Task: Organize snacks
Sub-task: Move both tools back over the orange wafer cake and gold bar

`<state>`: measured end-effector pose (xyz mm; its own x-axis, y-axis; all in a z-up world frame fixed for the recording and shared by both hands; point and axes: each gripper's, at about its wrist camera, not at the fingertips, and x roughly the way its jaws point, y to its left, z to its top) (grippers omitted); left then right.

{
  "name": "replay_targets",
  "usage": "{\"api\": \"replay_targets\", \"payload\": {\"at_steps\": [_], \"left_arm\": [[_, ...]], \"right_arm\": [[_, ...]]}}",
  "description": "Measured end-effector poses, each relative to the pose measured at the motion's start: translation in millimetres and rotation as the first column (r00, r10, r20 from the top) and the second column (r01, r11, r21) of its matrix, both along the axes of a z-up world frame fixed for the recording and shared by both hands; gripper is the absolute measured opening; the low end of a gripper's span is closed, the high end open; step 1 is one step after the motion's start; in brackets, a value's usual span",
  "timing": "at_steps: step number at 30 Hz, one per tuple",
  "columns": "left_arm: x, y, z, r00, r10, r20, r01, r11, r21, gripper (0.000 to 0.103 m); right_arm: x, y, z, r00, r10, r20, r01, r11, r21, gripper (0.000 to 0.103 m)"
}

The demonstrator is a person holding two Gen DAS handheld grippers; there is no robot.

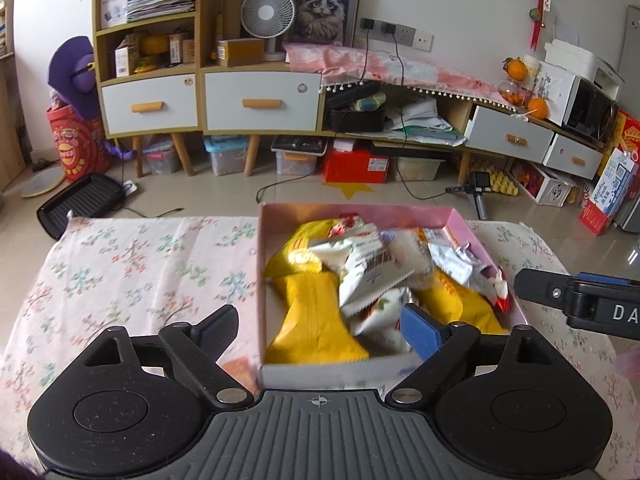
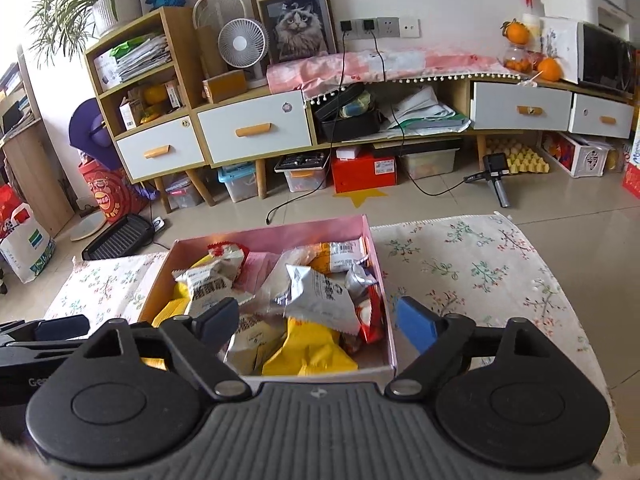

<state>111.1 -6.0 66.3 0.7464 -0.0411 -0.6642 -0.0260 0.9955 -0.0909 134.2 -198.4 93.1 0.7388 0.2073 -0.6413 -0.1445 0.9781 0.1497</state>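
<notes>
A pink cardboard box [image 1: 356, 211] sits on a table with a floral cloth [image 1: 132, 272] and holds several snack packets, yellow [image 1: 316, 320] and white [image 1: 372, 268]. My left gripper [image 1: 320, 320] is open and empty over the box's near left part, its fingers astride the left wall. The right gripper's finger shows at the right edge [image 1: 576, 296]. In the right wrist view the same box [image 2: 276, 234] holds silver [image 2: 320, 296], yellow [image 2: 312, 348] and red [image 2: 370, 320] packets. My right gripper [image 2: 318, 320] is open and empty above the box's near end.
The floral cloth extends right of the box [image 2: 472, 272] and left of it. Beyond the table's far edge are tiled floor, a black grill tray [image 1: 82, 202], cables, storage bins and a low cabinet [image 1: 260, 100] with drawers.
</notes>
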Motion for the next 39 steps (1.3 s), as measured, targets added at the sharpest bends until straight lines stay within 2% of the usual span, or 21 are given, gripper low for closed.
{"api": "replay_targets", "payload": {"at_steps": [12,18,25,31,36,39], "left_arm": [[-37.2,21.6,-5.2,0.998,0.04,-0.041,-0.039,0.999,0.022,0.096],[-45.5,35.8,-22.3,0.995,0.072,-0.064,-0.068,0.996,0.05,0.098],[-41.1,53.7,-44.2,0.996,0.048,-0.073,-0.041,0.994,0.099,0.098],[-31.9,58.0,-60.9,0.998,-0.021,-0.052,0.028,0.989,0.145,0.098],[-19.7,54.9,-78.3,0.991,-0.124,-0.05,0.133,0.96,0.245,0.099],[-11.9,52.6,-83.0,0.983,-0.179,-0.038,0.182,0.945,0.271,0.099]], "right_arm": [[-28.9,5.4,-1.8,0.999,0.041,-0.021,-0.042,0.997,-0.066,0.098],[-39.8,13.0,-14.2,0.997,0.074,-0.037,-0.079,0.988,-0.131,0.102],[-40.2,15.2,-31.7,0.995,0.069,-0.066,-0.079,0.986,-0.148,0.103],[-30.9,16.5,-49.8,0.994,0.024,-0.11,-0.043,0.984,-0.172,0.103],[-20.0,15.1,-63.3,0.984,-0.083,-0.16,0.053,0.982,-0.181,0.103],[-14.4,15.0,-69.9,0.976,-0.121,-0.18,0.091,0.982,-0.167,0.103]]}}
